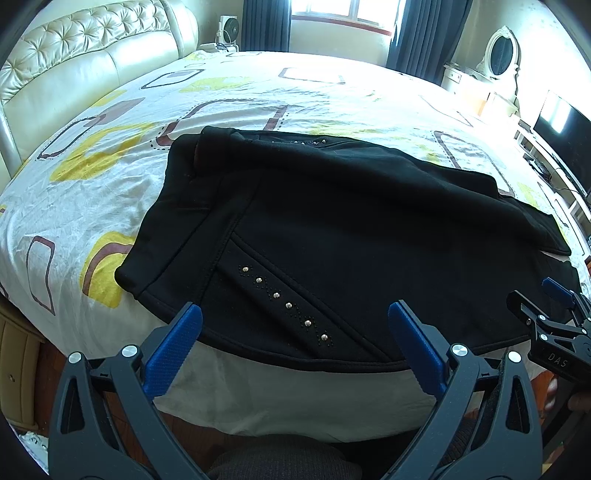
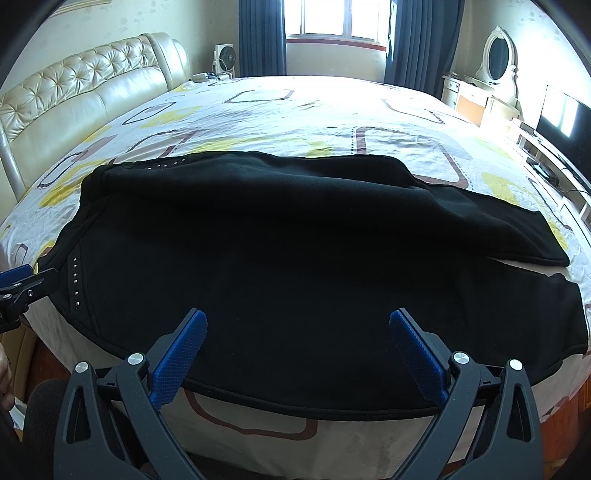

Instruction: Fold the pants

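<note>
Black pants with a row of silver studs lie across the near side of the bed, waist to the left, legs running right; they also show in the right wrist view. The far leg lies folded over the near one. My left gripper is open and empty, just above the near hem by the studded pocket. My right gripper is open and empty over the near edge of the legs. The right gripper shows at the left wrist view's right edge, the left gripper at the right wrist view's left edge.
The bed has a white sheet with yellow and brown shapes and a cream tufted headboard at left. A fan, a window with dark curtains, a vanity with an oval mirror and a TV stand beyond it.
</note>
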Tool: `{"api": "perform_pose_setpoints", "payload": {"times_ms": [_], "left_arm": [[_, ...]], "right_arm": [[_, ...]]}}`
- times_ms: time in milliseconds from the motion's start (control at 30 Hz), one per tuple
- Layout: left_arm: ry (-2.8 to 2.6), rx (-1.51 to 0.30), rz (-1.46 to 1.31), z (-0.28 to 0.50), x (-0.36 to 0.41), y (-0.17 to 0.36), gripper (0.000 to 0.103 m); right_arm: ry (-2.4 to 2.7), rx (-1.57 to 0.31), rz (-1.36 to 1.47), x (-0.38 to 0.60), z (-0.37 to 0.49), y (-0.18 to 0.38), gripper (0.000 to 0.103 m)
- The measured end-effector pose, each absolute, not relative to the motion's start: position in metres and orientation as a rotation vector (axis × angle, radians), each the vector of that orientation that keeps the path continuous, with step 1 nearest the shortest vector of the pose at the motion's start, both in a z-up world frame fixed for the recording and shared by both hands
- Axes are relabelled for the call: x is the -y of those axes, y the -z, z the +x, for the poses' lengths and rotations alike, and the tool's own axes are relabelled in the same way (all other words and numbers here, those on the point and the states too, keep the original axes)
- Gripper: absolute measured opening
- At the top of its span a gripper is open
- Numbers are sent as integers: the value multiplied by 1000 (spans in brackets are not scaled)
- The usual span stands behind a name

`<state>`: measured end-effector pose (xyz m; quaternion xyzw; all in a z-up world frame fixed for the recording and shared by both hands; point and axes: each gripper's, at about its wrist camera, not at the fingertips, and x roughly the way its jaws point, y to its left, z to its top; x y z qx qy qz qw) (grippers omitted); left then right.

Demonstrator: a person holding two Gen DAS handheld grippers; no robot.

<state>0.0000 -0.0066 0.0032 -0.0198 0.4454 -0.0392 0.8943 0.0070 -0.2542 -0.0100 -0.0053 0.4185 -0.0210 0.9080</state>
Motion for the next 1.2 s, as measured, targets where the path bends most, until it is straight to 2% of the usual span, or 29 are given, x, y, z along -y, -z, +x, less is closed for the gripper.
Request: {"api": "perform_pose_setpoints", "payload": {"times_ms": [233, 500, 633, 800, 933, 1033, 1100, 1133, 1167, 1200], "left_arm": [[84, -929, -53, 0, 6, -3, 101], [89, -942, -53, -2, 5, 0, 101], [87, -952, -41, -4, 6, 4, 101], [57, -949, 17, -4, 8, 12, 101], [12, -950, 68, -2, 9, 17, 101], [-20, -974, 65, 2, 7, 20, 101], [-38, -984, 60, 4, 6, 20, 101], [-46, -986, 62, 5, 7, 20, 101], [-51, -986, 65, 6, 7, 19, 101], [-55, -987, 69, 7, 8, 20, 101]], "right_arm": [[-2, -858, 108, 284, 8, -15, 99], [7, -768, 334, 428, -9, -59, 99], [132, -767, 425, 537, -41, -48, 99], [194, -725, 750, 681, -92, -13, 99], [240, -704, 876, 744, -103, 13, 98], [212, -759, 869, 759, -90, 30, 96], [165, -811, 858, 758, -77, 40, 83], [170, -855, 836, 757, -71, 44, 56], [169, -885, 811, 755, -66, 47, 44], [168, -900, 796, 755, -64, 49, 43]]}}
